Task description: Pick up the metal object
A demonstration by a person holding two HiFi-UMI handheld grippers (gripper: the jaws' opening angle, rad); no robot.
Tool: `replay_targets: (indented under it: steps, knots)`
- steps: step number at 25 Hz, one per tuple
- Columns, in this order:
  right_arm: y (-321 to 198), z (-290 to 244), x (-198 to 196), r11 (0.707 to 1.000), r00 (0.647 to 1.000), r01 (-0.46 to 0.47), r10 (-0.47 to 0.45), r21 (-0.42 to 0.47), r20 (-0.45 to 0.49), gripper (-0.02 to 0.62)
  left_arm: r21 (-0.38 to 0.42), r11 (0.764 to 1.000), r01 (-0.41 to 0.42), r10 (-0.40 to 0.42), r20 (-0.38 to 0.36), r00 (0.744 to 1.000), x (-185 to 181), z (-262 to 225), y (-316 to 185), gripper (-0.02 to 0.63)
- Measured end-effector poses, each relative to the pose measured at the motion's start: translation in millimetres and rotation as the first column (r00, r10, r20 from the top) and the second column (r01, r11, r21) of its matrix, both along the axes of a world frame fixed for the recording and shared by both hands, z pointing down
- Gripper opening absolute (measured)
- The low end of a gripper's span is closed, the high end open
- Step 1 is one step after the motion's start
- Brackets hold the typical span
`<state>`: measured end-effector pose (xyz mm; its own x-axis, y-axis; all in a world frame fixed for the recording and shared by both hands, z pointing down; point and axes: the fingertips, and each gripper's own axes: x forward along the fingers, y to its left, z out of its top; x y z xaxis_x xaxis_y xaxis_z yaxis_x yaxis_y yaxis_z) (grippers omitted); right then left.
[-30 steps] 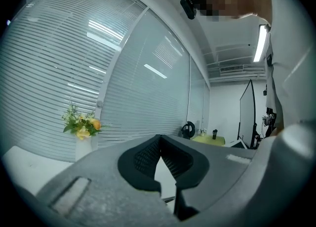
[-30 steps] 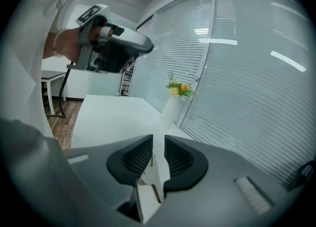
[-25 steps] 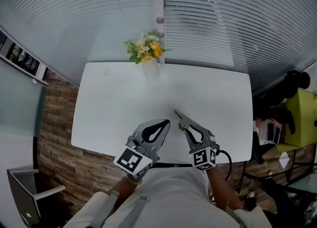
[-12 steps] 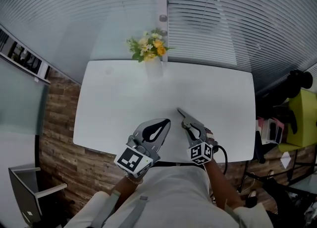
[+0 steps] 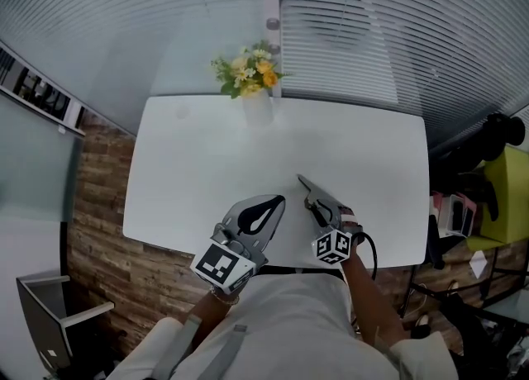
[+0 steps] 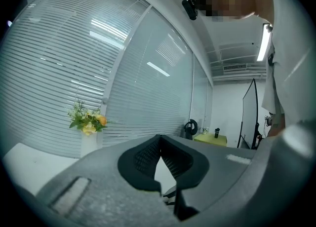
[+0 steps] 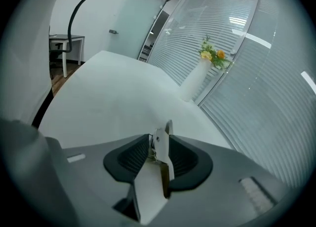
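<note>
The metal object [image 5: 309, 190], a thin grey bar-like piece, lies on the white table [image 5: 207, 172] near its front right. My right gripper [image 5: 319, 205] straddles its near end. In the right gripper view the metal object [image 7: 161, 154] stands edge-on between the two dark pads. The jaws are opening, and the pads flank the object closely without clamping it. My left gripper [image 5: 279, 201] rests just to the left over the table's front edge. Its pads [image 6: 148, 157] meet at the tips with nothing between them.
A white vase of yellow flowers [image 5: 252, 81] stands at the table's far edge against the slatted blinds. The vase [image 7: 197, 78] also shows far ahead in the right gripper view. A yellow-green chair [image 5: 508, 180] and clutter sit to the right of the table.
My right gripper has slid forward along the metal object, which has stayed where it was on the table. The left gripper has not moved.
</note>
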<state>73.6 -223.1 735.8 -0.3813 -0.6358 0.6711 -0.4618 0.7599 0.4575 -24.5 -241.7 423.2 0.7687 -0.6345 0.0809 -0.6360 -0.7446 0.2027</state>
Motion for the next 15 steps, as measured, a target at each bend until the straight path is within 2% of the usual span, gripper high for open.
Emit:
replay_targets:
  steps: [10,15]
  knots:
    - [-10,21,-6,1.000,0.999,0.008,-0.008,0.015,-0.035,0.127,-0.008,1.000,0.005,-0.005,0.011,1.000,-4,3,1,0.003]
    - [-17,22,-3,1.000,0.999,-0.002,0.003,0.031,-0.048,0.097,-0.007,1.000,0.002,-0.002,0.007,1.000,-3,3,3,0.003]
